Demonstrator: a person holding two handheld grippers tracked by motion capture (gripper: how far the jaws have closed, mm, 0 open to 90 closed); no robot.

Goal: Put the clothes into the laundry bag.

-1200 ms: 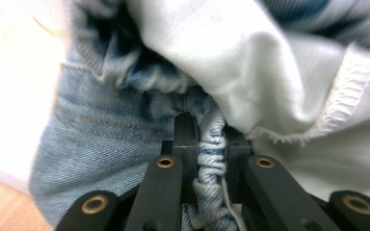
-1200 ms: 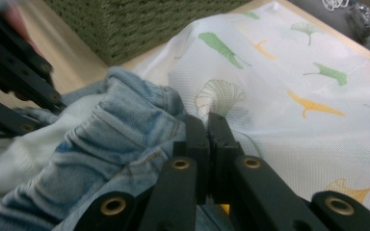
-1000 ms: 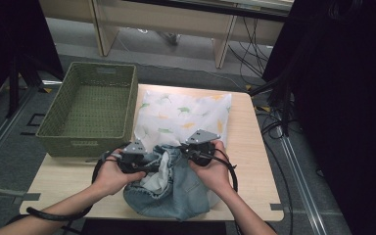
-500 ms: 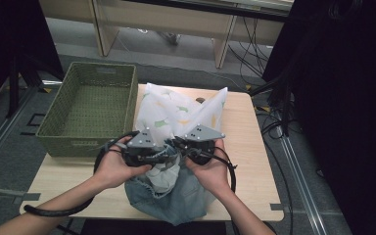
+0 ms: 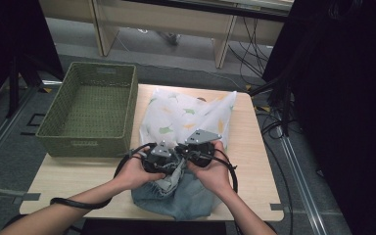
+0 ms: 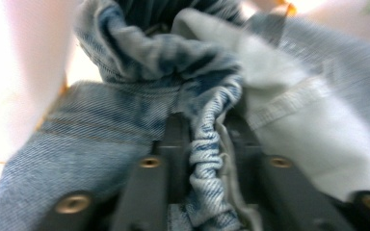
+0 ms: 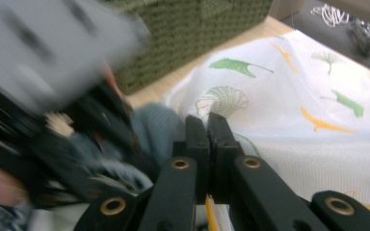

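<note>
— From above, what's on the table [image 5: 254,161]?

— A green basket [image 5: 90,110] at the left edge, near the far left corner. Beside it a white cloth [image 5: 188,115] printed with leaves, lifted up in a peak over the middle. At the near edge, a heap of jeans [image 5: 176,196], partly hanging over that edge.

— And the hands?

— Both come in from the near edge and meet over the jeans. The left gripper [image 5: 164,164] and the right gripper [image 5: 196,152] are just beside each other, where jeans and cloth meet.

— What does the left gripper view give?

— It's blurred, but the left gripper [image 6: 207,144] looks straight into the jeans [image 6: 125,130]. A gathered, ruched band of denim runs up between its two jaws, which have just been opening. They stand part open with a clear gap. Whether the pads touch the band at all, I can't say for sure; it looks loose to me.

— And the right gripper view?

— The right gripper [image 7: 208,127] has its jaws pressed together, tips against the cloth [image 7: 318,106]. A thin edge of that cloth seems pinched between them lower down. The basket [image 7: 197,29] is behind, across the table, and the left gripper is a dark blur at the left over the jeans [image 7: 159,127].
</note>
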